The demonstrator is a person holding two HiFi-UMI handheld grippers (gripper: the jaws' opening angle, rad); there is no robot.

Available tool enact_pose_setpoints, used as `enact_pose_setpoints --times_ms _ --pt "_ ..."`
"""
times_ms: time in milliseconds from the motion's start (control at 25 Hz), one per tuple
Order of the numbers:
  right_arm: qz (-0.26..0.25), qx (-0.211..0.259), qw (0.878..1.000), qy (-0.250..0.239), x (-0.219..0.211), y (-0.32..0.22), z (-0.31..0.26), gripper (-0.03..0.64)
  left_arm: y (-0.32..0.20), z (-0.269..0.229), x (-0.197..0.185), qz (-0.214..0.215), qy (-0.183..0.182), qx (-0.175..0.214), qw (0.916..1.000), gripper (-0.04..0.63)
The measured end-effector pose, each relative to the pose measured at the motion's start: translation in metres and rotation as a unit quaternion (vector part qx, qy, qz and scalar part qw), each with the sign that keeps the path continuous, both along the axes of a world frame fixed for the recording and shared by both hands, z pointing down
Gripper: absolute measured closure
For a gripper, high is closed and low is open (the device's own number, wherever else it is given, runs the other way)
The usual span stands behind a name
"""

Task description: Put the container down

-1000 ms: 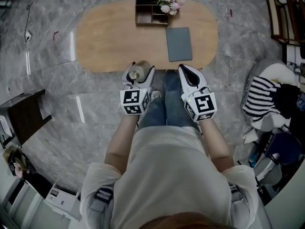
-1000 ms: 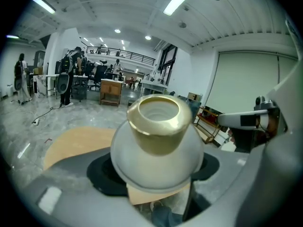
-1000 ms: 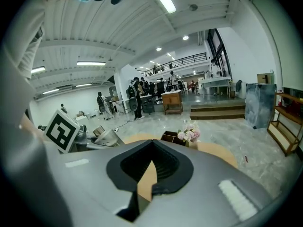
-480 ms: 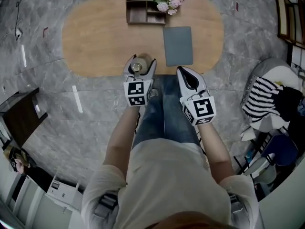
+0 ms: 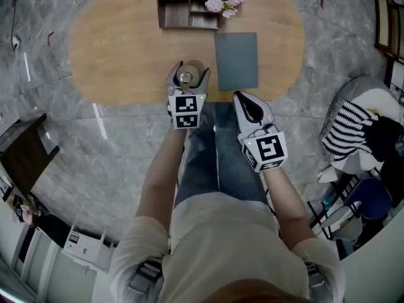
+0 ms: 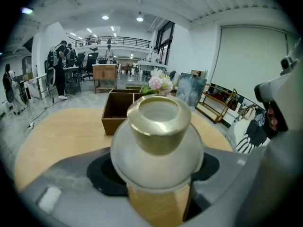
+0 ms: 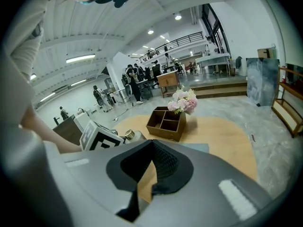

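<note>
Left gripper (image 5: 187,74) is clamped on our frosted container (image 6: 158,131) with the gold cap, and we've got it upright over the near edge of the wooden table (image 5: 120,49), just left of the grey mat (image 5: 237,60). Our right gripper (image 5: 246,98) hangs alongside, jaws pressed together on nothing.

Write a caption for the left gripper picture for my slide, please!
The left gripper grips a frosted container with a gold cap over the wooden table.
</note>
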State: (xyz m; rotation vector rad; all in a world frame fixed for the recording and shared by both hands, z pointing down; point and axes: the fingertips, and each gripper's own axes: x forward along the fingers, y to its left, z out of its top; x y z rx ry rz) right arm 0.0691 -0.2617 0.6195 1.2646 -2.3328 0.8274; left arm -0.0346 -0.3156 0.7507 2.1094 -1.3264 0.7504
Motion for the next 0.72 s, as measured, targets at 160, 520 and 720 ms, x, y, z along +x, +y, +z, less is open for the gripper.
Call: enact_pose_setpoints --times_ms 160,520,720 --pt "-0.001 -0.010 1.000 -0.006 0.002 -0.004 0.017 0.618 -0.009 0.025 0.008 0.006 -0.012 -0.006 0.9999 0.250" --pt "-0.005 -0.029 0.999 -0.017 -0.004 -0.010 0.042 0.618 -0.022 0.072 0.017 0.010 -0.031 -0.028 0.9991 0.250" --pt "-0.004 -0.034 0.999 -0.021 -0.002 -0.014 0.048 0.618 -0.027 0.090 0.018 0.007 -0.043 -0.033 0.9985 0.250"
